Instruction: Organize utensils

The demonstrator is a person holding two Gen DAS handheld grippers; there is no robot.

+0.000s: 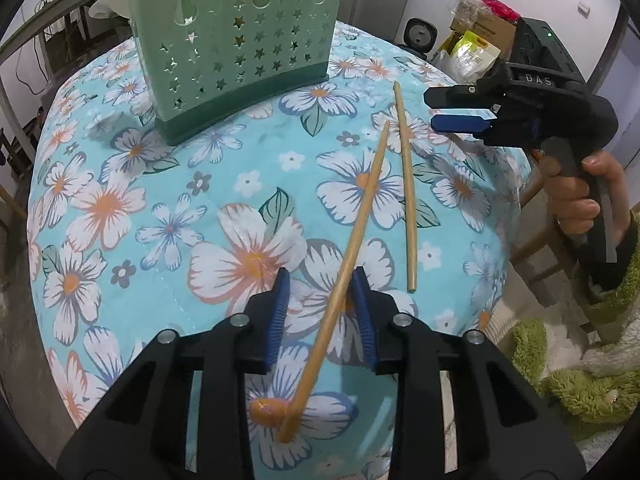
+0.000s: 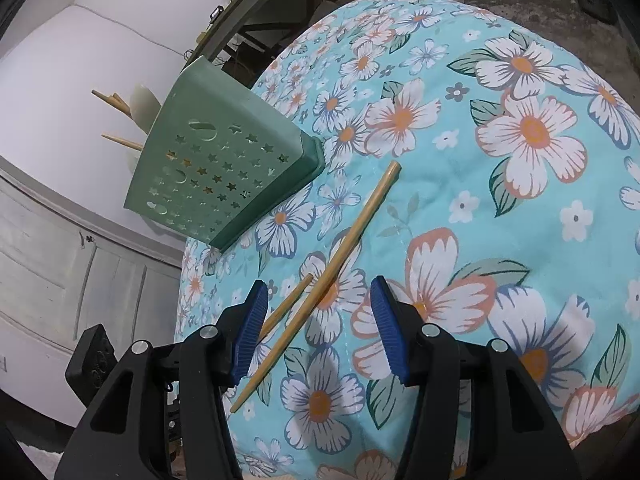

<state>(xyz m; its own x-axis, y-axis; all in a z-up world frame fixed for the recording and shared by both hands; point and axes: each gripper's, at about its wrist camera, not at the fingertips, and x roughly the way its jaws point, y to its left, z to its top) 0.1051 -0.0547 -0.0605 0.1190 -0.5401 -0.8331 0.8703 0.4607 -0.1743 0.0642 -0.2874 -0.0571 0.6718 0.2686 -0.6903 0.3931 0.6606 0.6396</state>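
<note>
Two wooden chopsticks lie on the floral tablecloth (image 1: 160, 200). The nearer chopstick (image 1: 360, 224) runs slantwise between the pads of my left gripper (image 1: 320, 314). It lies close against the right pad, and a gap shows at the left pad. The second chopstick (image 1: 406, 184) lies just to its right. My right gripper (image 1: 430, 110), held by a hand (image 1: 572, 200), hovers over that chopstick's far end. In the right wrist view the right gripper (image 2: 320, 330) stands open astride a long chopstick (image 2: 332, 272), untouched. A green star-pierced holder (image 1: 236, 52) stands at the back with utensils (image 2: 120, 108) in it.
The round table's edge curves off close on the right, with a wooden chair (image 1: 536, 240) below it. Boxes and bags (image 1: 476, 40) and a black speaker (image 1: 418, 34) stand behind the table. A fluffy green sleeve (image 1: 580, 380) sits at the lower right.
</note>
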